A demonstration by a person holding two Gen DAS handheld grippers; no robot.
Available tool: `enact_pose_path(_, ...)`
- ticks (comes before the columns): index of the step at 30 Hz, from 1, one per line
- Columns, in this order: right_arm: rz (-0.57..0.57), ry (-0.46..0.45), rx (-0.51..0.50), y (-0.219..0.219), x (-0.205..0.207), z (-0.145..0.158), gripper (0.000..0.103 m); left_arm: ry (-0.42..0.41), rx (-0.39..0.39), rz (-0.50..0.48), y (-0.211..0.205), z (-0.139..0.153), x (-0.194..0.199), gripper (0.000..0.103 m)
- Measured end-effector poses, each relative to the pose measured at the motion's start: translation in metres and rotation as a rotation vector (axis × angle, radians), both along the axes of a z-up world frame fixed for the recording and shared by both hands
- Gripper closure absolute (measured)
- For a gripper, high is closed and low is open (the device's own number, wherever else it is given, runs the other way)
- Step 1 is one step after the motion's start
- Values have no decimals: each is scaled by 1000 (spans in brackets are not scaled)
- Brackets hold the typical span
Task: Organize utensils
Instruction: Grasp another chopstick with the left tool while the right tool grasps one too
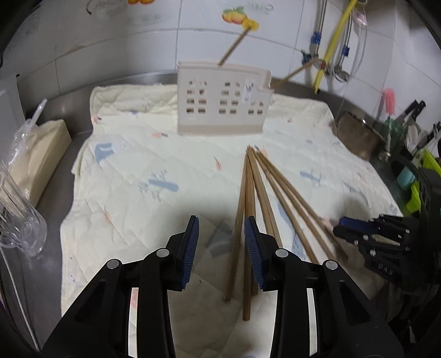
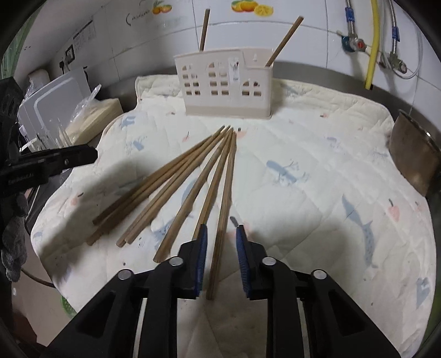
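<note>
Several wooden chopsticks (image 1: 249,198) lie fanned out on a quilted cloth, also in the right wrist view (image 2: 193,181). A beige utensil holder (image 1: 222,100) with window cut-outs stands at the far side, also in the right wrist view (image 2: 224,84). It holds two upright chopsticks (image 2: 204,26). My left gripper (image 1: 222,250) is open, low over the cloth, with the leftmost chopstick between its fingers. My right gripper (image 2: 220,261) is open, with one chopstick (image 2: 223,209) lying between its fingers. The right gripper also shows in the left wrist view (image 1: 358,228).
The quilted cloth (image 1: 132,165) covers a steel counter. A clear glass mug (image 1: 19,220) and a wrapped beige block (image 1: 41,157) sit at the left. A metal pot (image 2: 413,157) sits at the right. Pipes and a yellow hose (image 2: 373,44) run down the tiled wall.
</note>
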State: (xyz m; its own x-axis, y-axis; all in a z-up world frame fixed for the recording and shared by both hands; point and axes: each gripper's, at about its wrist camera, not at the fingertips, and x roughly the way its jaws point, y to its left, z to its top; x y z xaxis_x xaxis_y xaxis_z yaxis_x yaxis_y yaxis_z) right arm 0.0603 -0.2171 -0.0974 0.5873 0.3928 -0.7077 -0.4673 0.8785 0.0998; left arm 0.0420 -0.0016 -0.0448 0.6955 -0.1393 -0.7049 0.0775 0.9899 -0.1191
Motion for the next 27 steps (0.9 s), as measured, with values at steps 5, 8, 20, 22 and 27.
enact_pose_path(5,-1,22,-7,3,4,-9,87,46,1,-28,-6,-17,-1,68)
enact_pose_path(8,-3,39,-14,3,6,-14,90,66,-5,-43,-9,-24,0,72)
enact_pose_path(20,-4,44,-32,7,6,-17,91,121,-22,-59,-13,-46,13,87)
enact_pose_path(22,-3,42,-39,9,6,-18,91,128,-21,-63,-14,-49,15,87)
enact_pose_path(27,-14,47,-35,10,9,-18,91,138,-25,-63,-13,-54,18,87)
